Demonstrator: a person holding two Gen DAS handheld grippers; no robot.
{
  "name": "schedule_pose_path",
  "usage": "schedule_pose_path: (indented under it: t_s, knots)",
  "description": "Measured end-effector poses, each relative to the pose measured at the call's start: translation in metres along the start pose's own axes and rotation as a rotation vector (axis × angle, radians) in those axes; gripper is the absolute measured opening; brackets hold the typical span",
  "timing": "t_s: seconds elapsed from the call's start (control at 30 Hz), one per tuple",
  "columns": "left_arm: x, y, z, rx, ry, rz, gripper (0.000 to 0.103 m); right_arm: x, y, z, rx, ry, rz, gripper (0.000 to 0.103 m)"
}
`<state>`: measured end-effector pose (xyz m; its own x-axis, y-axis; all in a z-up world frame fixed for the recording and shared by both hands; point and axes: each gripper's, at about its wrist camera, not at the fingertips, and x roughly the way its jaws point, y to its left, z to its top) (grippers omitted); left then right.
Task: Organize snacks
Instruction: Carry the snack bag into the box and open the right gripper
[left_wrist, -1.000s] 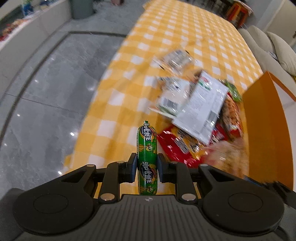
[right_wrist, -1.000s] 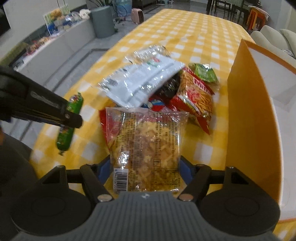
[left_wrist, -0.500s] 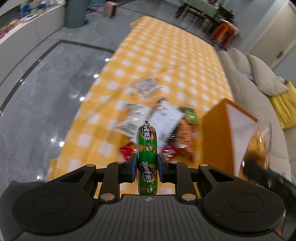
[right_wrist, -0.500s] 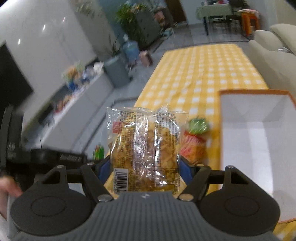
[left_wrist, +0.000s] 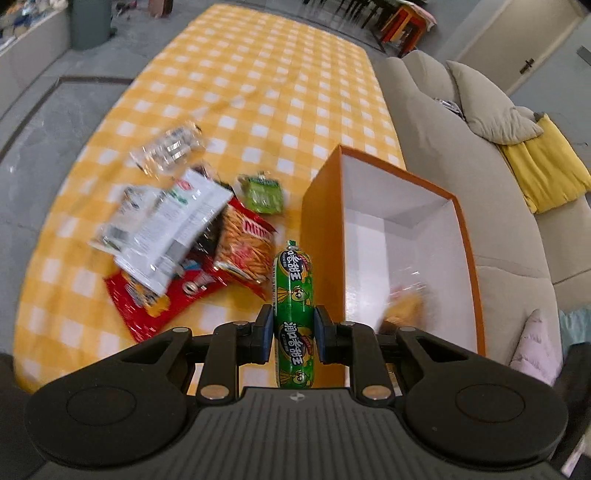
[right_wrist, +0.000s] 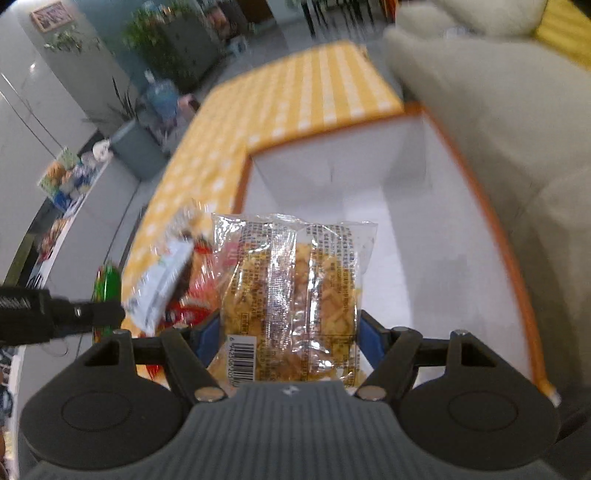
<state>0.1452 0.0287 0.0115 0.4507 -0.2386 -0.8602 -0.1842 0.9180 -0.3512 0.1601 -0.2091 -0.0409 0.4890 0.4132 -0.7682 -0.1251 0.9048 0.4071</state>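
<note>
Gripping a green sausage stick (left_wrist: 293, 295) upright, the left gripper (left_wrist: 293, 328) hangs beside the orange box (left_wrist: 321, 236); loose snack packets (left_wrist: 192, 236) lie left of its fingers. The right gripper (right_wrist: 290, 332) clamps a clear cracker packet (right_wrist: 291, 291) above the box's white inside.

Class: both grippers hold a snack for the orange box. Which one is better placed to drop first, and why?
Right. The right gripper holds the clear cracker packet above the orange box opening; the left gripper, with the green sausage, is outside its near wall.
</note>
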Motion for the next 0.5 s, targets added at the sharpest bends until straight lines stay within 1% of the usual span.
schedule_pose_path:
  t_s: [0.1,0.17,0.23,0.27,0.3,0.37,0.43,0.5]
  knots:
    - [0.012,0.005,-0.004,-0.049,0.004,-0.014,0.025,0.021,-0.002,0.0,0.007,0.076,0.014,0.072]
    - [0.019,0.007,-0.005,-0.025,-0.001,-0.008,0.025,0.033,0.001,-0.002,-0.007,0.104,0.009,0.073]
    - [0.024,0.01,-0.006,-0.021,-0.003,0.02,0.025,0.043,0.002,-0.002,-0.015,0.123,-0.009,0.073]
    - [0.026,0.011,-0.007,-0.022,0.003,0.039,0.025,0.051,0.005,0.003,-0.016,0.131,-0.015,0.073]
    - [0.029,0.012,-0.007,-0.013,0.01,0.063,0.025,0.056,0.005,0.003,-0.009,0.14,-0.016,0.073]
    - [0.03,0.011,-0.007,0.011,0.009,0.079,0.025,0.065,0.004,0.006,0.028,0.156,-0.014,0.075]
    - [0.03,0.013,-0.007,0.016,0.014,0.071,0.025,0.073,0.002,0.013,0.077,0.164,-0.007,0.09]
    - [0.031,0.016,-0.008,0.01,0.021,0.055,0.025,0.076,0.001,0.015,0.092,0.17,0.004,0.089]
